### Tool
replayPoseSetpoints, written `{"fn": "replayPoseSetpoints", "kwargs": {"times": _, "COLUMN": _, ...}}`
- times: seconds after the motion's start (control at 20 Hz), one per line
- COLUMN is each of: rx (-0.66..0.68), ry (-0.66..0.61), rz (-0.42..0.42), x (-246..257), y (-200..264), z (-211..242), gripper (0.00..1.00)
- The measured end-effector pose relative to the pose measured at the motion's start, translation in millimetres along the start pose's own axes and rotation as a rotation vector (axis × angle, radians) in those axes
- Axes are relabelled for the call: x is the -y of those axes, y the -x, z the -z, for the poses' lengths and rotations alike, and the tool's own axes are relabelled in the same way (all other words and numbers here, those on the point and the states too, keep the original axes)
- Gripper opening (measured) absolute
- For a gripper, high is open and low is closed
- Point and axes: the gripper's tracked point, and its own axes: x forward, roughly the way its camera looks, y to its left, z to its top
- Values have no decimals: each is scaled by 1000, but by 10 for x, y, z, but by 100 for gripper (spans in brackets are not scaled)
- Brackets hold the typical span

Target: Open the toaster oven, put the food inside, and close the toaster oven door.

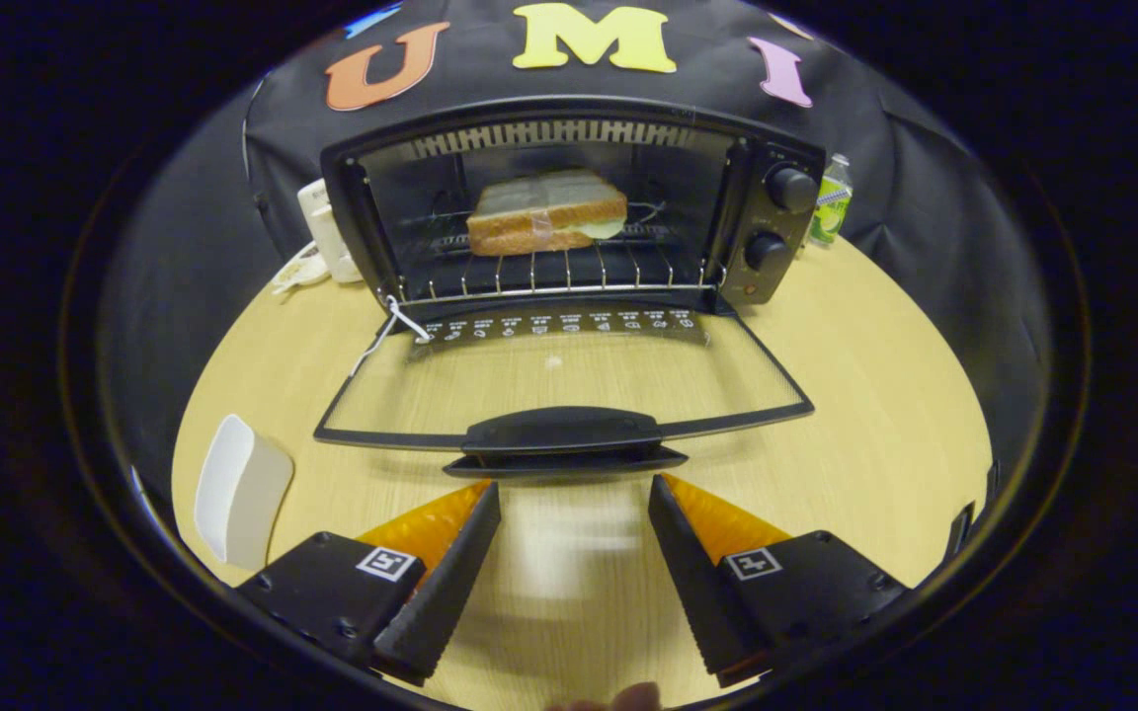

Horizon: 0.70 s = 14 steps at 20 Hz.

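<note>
1. Toaster oven at the far side of the surface, against the booth wall.
2. Door folded down flat toward the gripper, handle just ahead of the spread, empty jaws.
3. Sandwich inside on the rack.
4. Bottle right of the oven, behind it.
5. Power strip left of the oven.
6. Small dish on the surface, left of the jaws.

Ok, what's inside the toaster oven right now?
A sandwich sits on the wire rack inside the toaster oven, whose door hangs open. The rack partly hides the oven floor. The tongs are open, empty, just short of the door handle.
</note>
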Motion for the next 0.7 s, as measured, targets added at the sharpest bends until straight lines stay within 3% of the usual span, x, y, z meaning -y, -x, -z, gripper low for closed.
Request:
{"fn": "replayPoseSetpoints", "kwargs": {"times": 0.3, "rx": 127, "ry": -17, "rz": -39, "x": 1, "y": 493, "z": -477, "gripper": 98}}
{"fn": "replayPoseSetpoints", "kwargs": {"times": 0.7, "rx": 354, "ry": -40, "rz": -55, "x": 130, "y": 1361, "z": -1608, "gripper": 98}}
